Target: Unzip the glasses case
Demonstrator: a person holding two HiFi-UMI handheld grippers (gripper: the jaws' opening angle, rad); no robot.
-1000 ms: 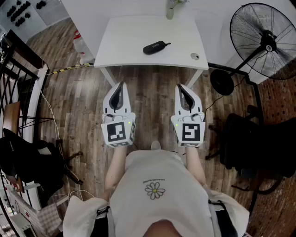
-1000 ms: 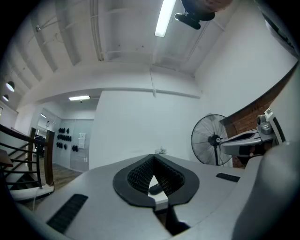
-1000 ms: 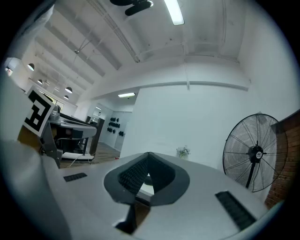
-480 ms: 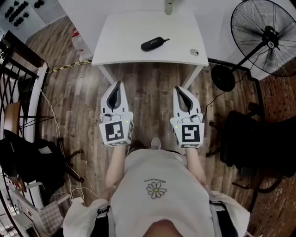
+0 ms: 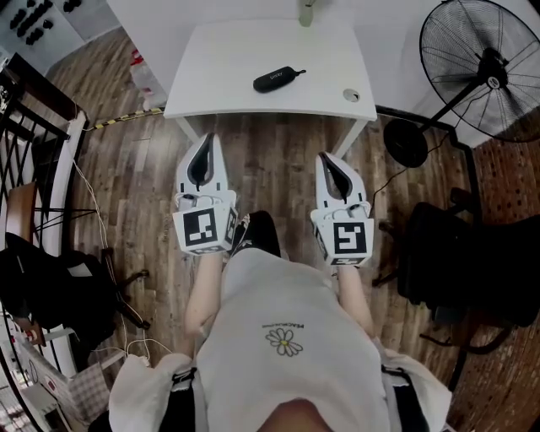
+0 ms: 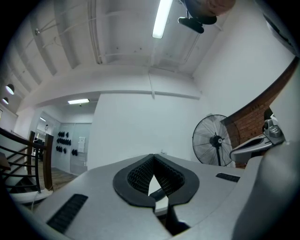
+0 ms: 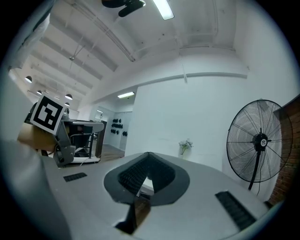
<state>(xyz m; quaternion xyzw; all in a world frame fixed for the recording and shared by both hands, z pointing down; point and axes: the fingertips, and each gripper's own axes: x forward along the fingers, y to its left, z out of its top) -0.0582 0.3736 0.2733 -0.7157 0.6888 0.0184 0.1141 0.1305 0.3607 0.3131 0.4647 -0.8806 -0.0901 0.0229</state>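
Note:
A black zipped glasses case [image 5: 278, 78] lies on the white table [image 5: 228, 93], a little right of its middle. Both grippers hang in front of the table's near edge, above the wooden floor, and point toward it. My left gripper [image 5: 208, 140] has its tip just short of the table edge, below and left of the case, with its jaws shut and empty. My right gripper [image 5: 326, 158] is further back, also shut on nothing. In the left gripper view the left gripper [image 6: 152, 156] shows its dark pads closed together. The right gripper [image 7: 149, 154] looks the same in its own view.
A large standing fan [image 5: 485, 72] is right of the table, with a black chair [image 5: 456, 261] nearer on the right. A black railing [image 5: 34, 143] runs along the left. A small vase [image 5: 305, 13] stands at the table's far edge, and a round cable hole [image 5: 351, 95] sits near its right corner.
The left gripper has moved forward and slightly up toward the table edge. The person has stepped forward, and a dark shoe now shows between the arms. The right gripper has barely moved.

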